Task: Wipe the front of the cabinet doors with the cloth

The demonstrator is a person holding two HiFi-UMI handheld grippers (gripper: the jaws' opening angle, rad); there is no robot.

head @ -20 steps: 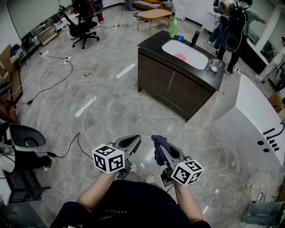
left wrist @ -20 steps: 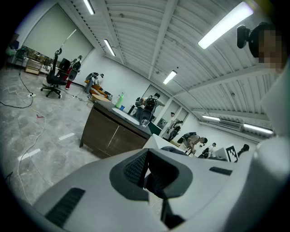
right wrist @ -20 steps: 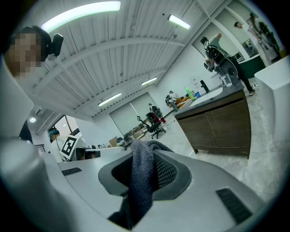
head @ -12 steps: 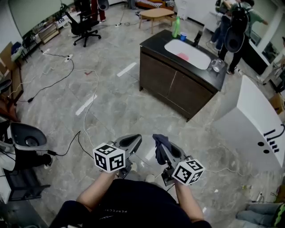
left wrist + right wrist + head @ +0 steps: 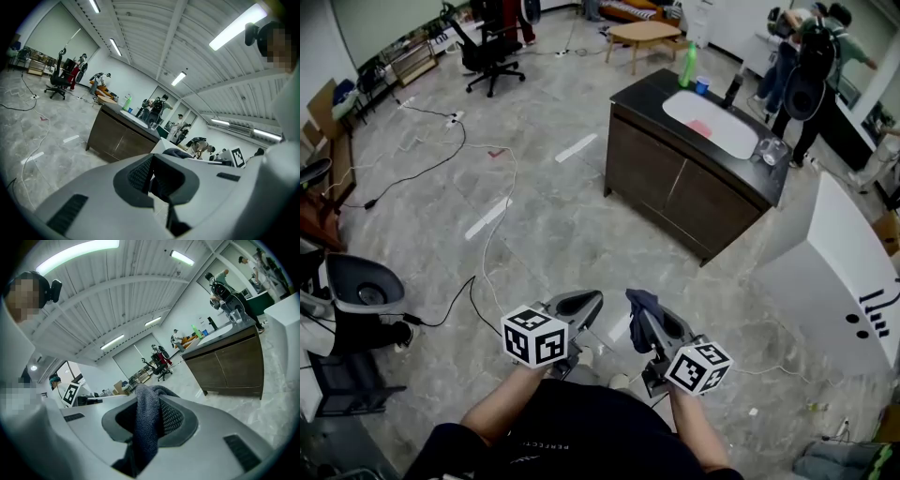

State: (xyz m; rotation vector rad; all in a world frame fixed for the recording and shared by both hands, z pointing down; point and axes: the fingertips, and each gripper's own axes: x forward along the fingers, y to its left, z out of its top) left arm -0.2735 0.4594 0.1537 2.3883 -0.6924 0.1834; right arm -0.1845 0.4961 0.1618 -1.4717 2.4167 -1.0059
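1. Two grippers are held low over the grey floor, side by side and near each other without touching; both are well short of the cabinet.
2. The left gripper has its jaws drawn together on nothing; its own view shows the pads meeting with no thing between them; its marker cube faces the head camera.
3. The right gripper is clenched on the cloth, a dark grey-blue knit; the cloth bunches above the jaw tips and hangs down below them; it is well apart from the cabinet.
4. The cabinet is dark brown with a black top; its two doors are closed and turned at an angle to the person; a white sink is set in the top.
5. A green bottle and a blue cup stand at the far end of the top; a clear glass stands at the right end; something pink lies in the sink.
6. A white unit stands just right of the cabinet; people stand behind it.
7. Cables trail across the floor on the left; a black chair stands far off.
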